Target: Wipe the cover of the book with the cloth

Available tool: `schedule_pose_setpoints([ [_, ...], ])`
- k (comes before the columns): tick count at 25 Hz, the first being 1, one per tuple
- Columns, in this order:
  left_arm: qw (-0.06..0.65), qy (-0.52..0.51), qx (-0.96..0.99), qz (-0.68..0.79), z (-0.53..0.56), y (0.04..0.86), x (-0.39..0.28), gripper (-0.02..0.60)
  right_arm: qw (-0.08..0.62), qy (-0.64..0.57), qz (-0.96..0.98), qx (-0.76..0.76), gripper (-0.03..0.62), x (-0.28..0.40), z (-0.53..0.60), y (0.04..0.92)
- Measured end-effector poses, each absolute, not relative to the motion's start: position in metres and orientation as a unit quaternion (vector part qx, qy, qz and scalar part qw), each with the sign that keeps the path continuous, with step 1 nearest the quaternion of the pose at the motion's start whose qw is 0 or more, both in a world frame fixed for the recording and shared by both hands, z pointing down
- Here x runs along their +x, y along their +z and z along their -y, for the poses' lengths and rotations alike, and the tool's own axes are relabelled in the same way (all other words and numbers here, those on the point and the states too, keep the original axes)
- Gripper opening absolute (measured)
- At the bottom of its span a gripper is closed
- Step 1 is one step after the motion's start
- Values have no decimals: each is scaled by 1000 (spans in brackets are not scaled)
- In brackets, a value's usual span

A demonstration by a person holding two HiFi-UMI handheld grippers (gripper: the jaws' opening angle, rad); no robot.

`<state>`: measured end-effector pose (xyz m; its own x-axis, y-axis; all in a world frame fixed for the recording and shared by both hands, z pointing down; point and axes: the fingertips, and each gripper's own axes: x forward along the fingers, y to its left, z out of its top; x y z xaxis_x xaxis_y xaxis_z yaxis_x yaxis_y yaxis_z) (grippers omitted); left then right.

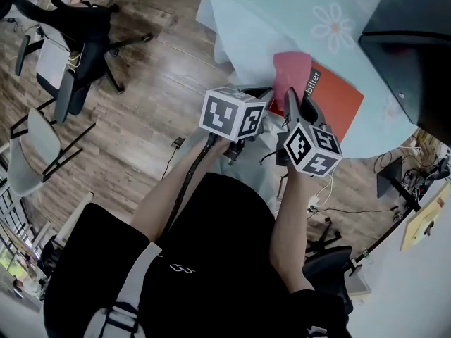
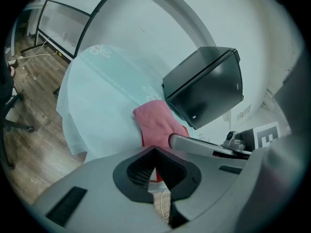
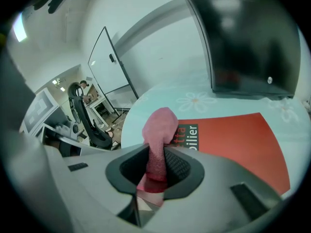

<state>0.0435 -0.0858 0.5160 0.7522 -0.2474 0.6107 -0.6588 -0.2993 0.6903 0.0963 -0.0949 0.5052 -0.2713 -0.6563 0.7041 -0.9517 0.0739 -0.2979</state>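
On my right gripper view the right gripper [image 3: 156, 166] is pinching the pink terry cloth [image 3: 159, 125]. Its 2 black pads are clamped on a fold of it, and the rest bulges out ahead of them. From the head view that cloth [image 1: 290, 72] lies over the near end of the flat red-orange softcover book [image 1: 338, 101], covering part of the black label strip with white print. The right gripper [image 1: 290, 97] comes in from the table edge. The left gripper [image 2: 155, 152] has its pads pressed together at the tips with nothing between them. It hangs just beside the other one, off the table edge [image 1: 261, 91].

The book lies on a round table under a pale blue-green cloth with white flower prints [image 1: 268, 13]. A black boxy case [image 1: 412, 41] stands on the table just beyond the book.

Below the table I see grey-brown wood-plank flooring [image 1: 148, 118], a black office swivel chair [image 1: 77, 27] and a light grey folding chair [image 1: 32, 146]. Cables trail on the floor near the person's legs.
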Motion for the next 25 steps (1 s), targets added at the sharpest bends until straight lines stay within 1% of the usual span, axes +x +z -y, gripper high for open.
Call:
schedule_pose_setpoints([
  [12,509,218,782,286,71,516,80,15,176,384,694,583,81,136,80,502],
  [21,512,226,780,281,59,518,105,15,171,392,683,592,81,171,67,506],
  [25,503,237,783,280,55,518,117,15,174,394,680,594,81,183,62,509],
])
